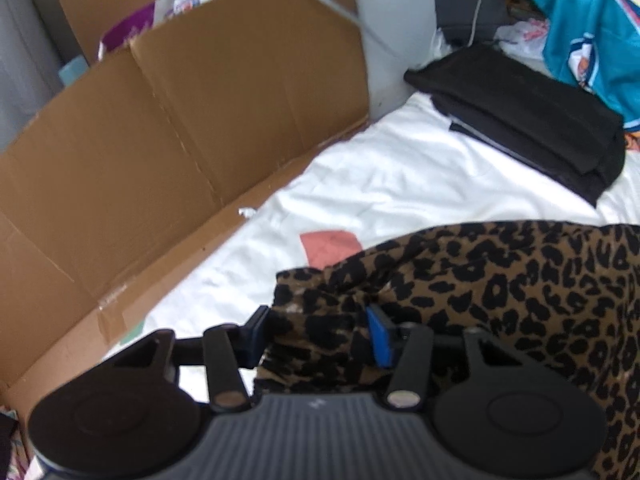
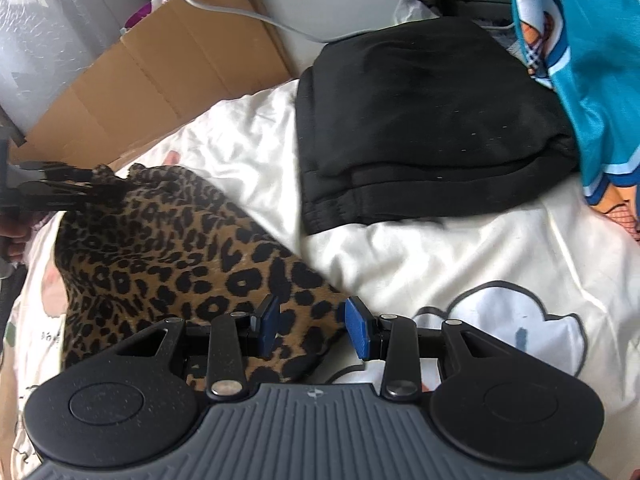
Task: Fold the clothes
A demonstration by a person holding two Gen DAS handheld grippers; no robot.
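Note:
A leopard-print garment (image 1: 500, 280) lies spread on the white bed sheet (image 1: 380, 168). My left gripper (image 1: 318, 330) is shut on a bunched corner of it, and the cloth fills the gap between the blue pads. In the right wrist view the same garment (image 2: 160, 248) rises to a peak at the left, where the left gripper (image 2: 86, 186) pinches it. My right gripper (image 2: 314, 326) hovers open over the garment's near right edge. Its left finger is above the cloth and its right finger above the sheet (image 2: 460, 260).
A folded stack of black clothes (image 2: 420, 120) sits at the back of the bed, with a teal jersey (image 2: 592, 60) to its right. Flattened cardboard (image 1: 180, 140) lines the left side. A white cable (image 2: 240, 12) runs behind. A hand (image 2: 16, 236) shows at the left edge.

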